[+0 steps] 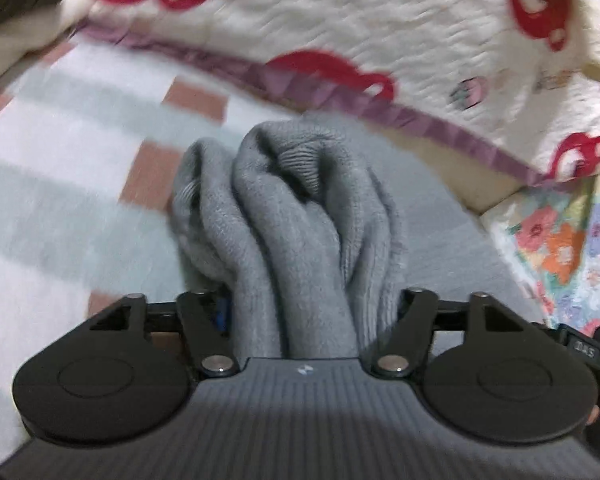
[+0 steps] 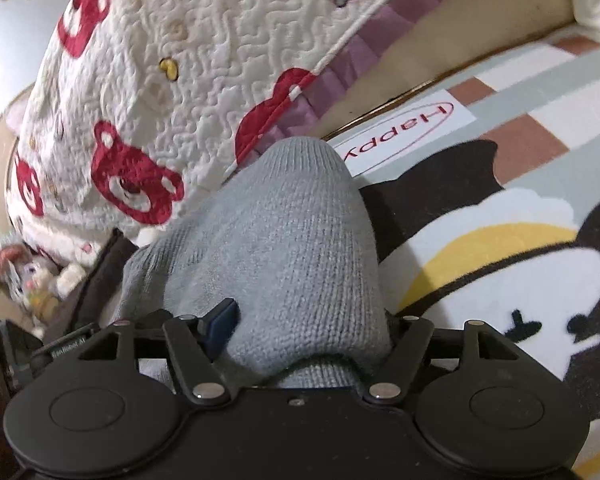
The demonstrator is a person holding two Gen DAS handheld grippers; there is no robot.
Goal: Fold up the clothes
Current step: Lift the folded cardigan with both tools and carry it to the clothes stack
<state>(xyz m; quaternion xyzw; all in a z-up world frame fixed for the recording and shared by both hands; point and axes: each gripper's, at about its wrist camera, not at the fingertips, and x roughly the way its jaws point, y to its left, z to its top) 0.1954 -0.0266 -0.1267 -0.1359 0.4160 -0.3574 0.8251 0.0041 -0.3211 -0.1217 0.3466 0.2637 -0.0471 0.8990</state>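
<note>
The left gripper (image 1: 314, 300) has its jaws pinching a thick bunch of the grey knit (image 1: 292, 200). The cloth fills the whole gap between them and stands out ahead of them in several deep folds, over a checked blanket (image 1: 80, 160). Beyond the bunch lies a white quilt (image 1: 340, 20) with red bears.

The right gripper (image 2: 300, 320) also pinches the knit (image 2: 284, 240). A smooth rounded mound rises ahead of these jaws, and a blue pad (image 2: 222, 326) presses into its left side. To the right of the jaws the blanket (image 2: 500, 240) shows a cartoon print.

I judge that both grips carry one garment, probably lifted or dragged, but which fold is in hand I cannot tell. To do it well, both jaws should stay equally tight and move level together, so the heavy knit does not slip out or twist. It is better to spread the bunched part flat before any crease is made, and to keep the cloth away from the quilt edge.
</note>
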